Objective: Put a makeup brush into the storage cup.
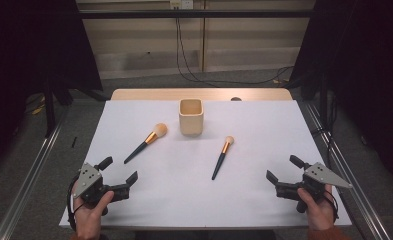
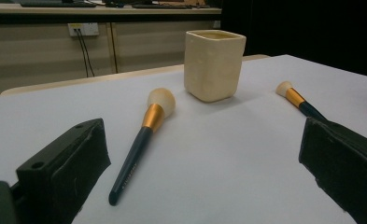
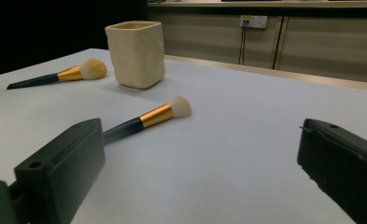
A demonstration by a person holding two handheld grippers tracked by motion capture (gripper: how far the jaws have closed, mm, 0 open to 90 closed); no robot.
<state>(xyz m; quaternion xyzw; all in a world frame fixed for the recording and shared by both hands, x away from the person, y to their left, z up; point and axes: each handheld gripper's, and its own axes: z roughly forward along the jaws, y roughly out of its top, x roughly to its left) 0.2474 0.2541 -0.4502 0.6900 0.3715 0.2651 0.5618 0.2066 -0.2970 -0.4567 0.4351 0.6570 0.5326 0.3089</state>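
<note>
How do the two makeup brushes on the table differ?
The left brush has a bigger, rounder head than the right brush. It lies left of the cup, its head pointing up and right; the right brush lies right of the cup and runs steeper toward it. Both lie flat, with dark handles, gold ferrules and pale bristles, untouched.

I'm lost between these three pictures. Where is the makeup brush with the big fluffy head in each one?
High view: the big brush lies left of centre, left of the cream cup.
Left gripper view: centre-left, handle towards the camera, cup up to its right.
Right gripper view: far left, upper part, cup to its right.
Shared landmark: the cream cup.
</note>
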